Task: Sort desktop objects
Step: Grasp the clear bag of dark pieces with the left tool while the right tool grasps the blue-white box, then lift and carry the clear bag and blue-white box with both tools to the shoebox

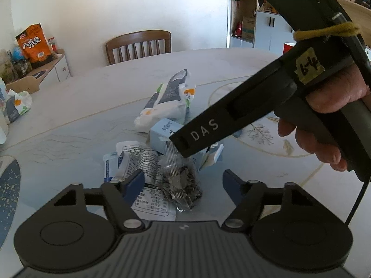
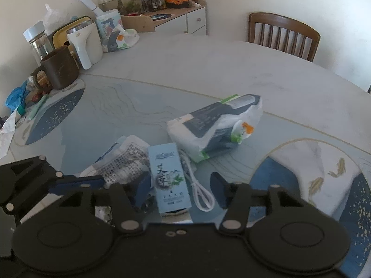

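Table (image 2: 208, 69) – cluttered | left gripper (image 1: 183, 183) open over clear packet (image 1: 183, 185) | right gripper (image 2: 180, 190) open, straddling blue box (image 2: 169, 178)

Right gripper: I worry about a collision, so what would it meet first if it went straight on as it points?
Most likely the light blue box, which lies between the open right gripper fingers, with the white cable just beside it. Depth is unclear.

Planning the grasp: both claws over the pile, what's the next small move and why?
Probably lower the right claw and close on the light blue box: the box lies between its open pads, untouched. The left claw straddles the clear packet.
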